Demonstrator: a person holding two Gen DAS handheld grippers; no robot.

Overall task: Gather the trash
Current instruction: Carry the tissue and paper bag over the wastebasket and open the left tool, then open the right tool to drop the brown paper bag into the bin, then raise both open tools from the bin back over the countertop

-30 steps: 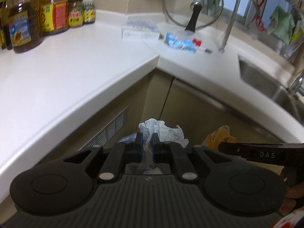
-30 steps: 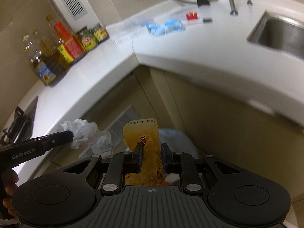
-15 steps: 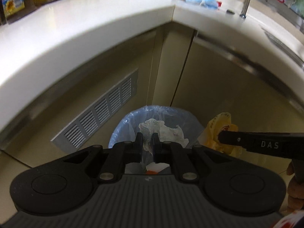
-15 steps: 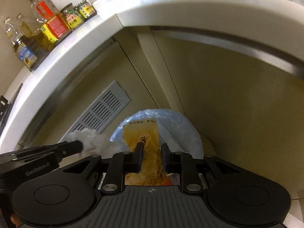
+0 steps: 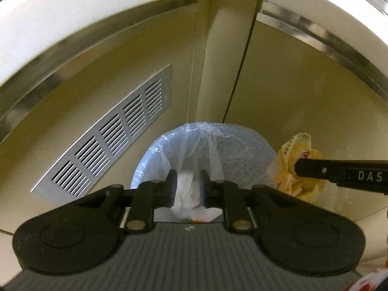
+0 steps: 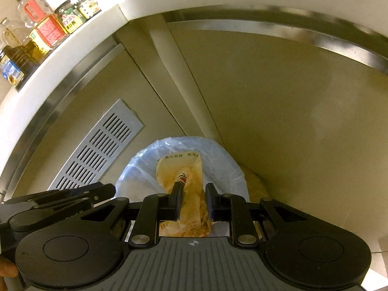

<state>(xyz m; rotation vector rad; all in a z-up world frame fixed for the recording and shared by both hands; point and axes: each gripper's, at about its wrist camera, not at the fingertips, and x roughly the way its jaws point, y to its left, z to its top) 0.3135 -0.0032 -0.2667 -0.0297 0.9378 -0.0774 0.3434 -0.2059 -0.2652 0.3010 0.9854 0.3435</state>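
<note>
A bin lined with a pale blue bag (image 5: 230, 150) (image 6: 225, 169) stands on the floor in the cabinet corner. My left gripper (image 5: 188, 184) hangs over its mouth and its jaws are opening. A crumpled white tissue (image 5: 185, 191) sits loose between them, low down. In the right wrist view no tissue shows at the left gripper's (image 6: 112, 190) tip. My right gripper (image 6: 194, 194) is shut on a crumpled yellow plastic wrapper (image 6: 179, 169) above the bin. From the left wrist view the right gripper (image 5: 297, 167) holds that wrapper (image 5: 288, 160) just right of the bin's rim.
Beige cabinet doors close in behind the bin, with a metal vent grille (image 5: 109, 135) (image 6: 101, 145) on the left door. The white counter edge (image 5: 72, 12) overhangs above. Oil bottles and jars (image 6: 48, 29) stand on the counter. A hand (image 6: 4, 269) shows at the lower left.
Both grippers have come down from counter height to just above the bin. The left jaws have widened and the tissue has slid lower between them. The right grip on the wrapper is unchanged.
</note>
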